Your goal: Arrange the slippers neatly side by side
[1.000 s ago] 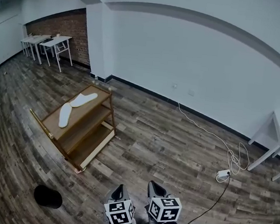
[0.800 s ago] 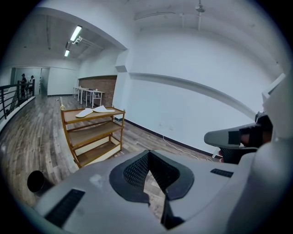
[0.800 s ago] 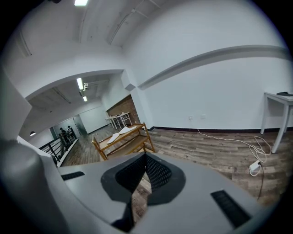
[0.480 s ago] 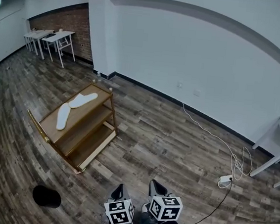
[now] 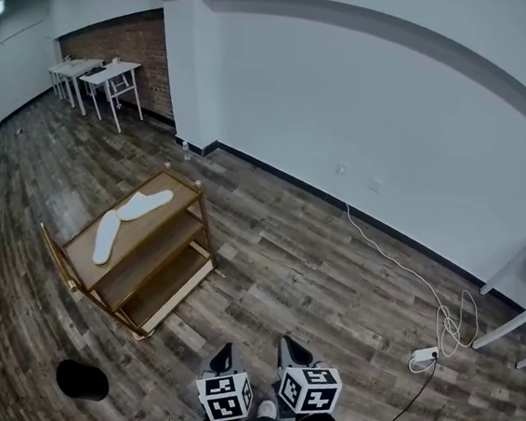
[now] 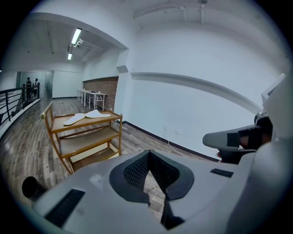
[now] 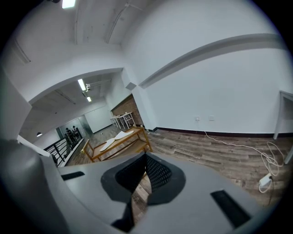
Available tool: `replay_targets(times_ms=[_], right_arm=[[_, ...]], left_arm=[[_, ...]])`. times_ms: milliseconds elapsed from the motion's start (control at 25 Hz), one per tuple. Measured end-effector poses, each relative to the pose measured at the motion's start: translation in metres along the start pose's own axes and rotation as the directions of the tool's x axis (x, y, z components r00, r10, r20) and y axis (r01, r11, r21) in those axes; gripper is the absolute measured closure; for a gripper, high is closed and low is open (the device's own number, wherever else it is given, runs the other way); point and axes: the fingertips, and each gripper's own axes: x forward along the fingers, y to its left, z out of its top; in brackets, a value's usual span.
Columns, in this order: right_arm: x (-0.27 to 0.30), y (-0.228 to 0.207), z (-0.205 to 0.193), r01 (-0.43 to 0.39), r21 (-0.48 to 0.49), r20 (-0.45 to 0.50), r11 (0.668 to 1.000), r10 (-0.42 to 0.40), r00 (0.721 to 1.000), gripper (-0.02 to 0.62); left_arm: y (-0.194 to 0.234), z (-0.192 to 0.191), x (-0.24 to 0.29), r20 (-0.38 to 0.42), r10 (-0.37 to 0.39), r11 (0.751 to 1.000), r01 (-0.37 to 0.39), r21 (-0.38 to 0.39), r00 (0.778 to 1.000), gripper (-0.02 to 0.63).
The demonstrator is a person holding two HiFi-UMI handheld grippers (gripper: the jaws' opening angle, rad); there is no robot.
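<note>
Two white slippers lie on the top shelf of a wooden rack (image 5: 182, 198), toe ends splayed apart: one slipper (image 5: 105, 236) nearer the left end, the other slipper (image 5: 146, 205) further back. They also show far off in the left gripper view (image 6: 85, 117) and in the right gripper view (image 7: 113, 139). My left gripper (image 5: 222, 358) and right gripper (image 5: 291, 352) hang close together at the bottom of the head view, well short of the rack. Both are shut with nothing between the jaws.
A black round object (image 5: 83, 379) sits on the wood floor at bottom left. A white cable (image 5: 397, 265) runs along the wall to a power strip (image 5: 425, 354). White tables (image 5: 98, 75) stand at the far left, another table leg (image 5: 512, 316) at right.
The head view has shifted: the rack now sits lower and further left in the frame, and the cable and power strip have moved right. Both grippers stay shut in place.
</note>
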Motion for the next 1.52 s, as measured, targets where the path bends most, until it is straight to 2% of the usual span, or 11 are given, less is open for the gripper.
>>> replay_targets(times_ms=[240,520,800,1120,1360,1520], right_arm=[[0.018,-0.027,0.020,-0.015,-0.003,-0.006,1.000,0.015,1.000,0.598],[0.046,-0.041,0.039,-0.028,-0.006,-0.007,1.000,0.028,1.000,0.597],[0.095,-0.060,0.069,-0.015,-0.002,0.000,1.000,0.015,1.000,0.597],[0.178,-0.064,0.115,-0.018,-0.014,-0.017,1.000,0.018,1.000,0.598],[0.246,-0.050,0.152,-0.057,-0.050,-0.043,0.997,0.055,0.998,0.598],[0.289,-0.029,0.166,-0.094,-0.080,-0.068,0.992,0.089,0.994,0.597]], left_arm=[[-0.018,0.014,0.029,0.005,0.017,1.000,-0.017,-0.011,1.000,0.606],[-0.017,0.031,0.060,0.009,0.034,0.999,-0.034,-0.016,0.999,0.606],[-0.012,0.060,0.114,0.011,0.022,1.000,-0.022,-0.009,1.000,0.606],[0.019,0.115,0.191,0.011,0.026,1.000,-0.025,-0.011,1.000,0.606],[0.049,0.159,0.242,0.023,0.048,0.998,-0.048,-0.031,0.999,0.606],[0.085,0.178,0.263,0.025,0.087,0.995,-0.085,-0.056,0.996,0.606]])
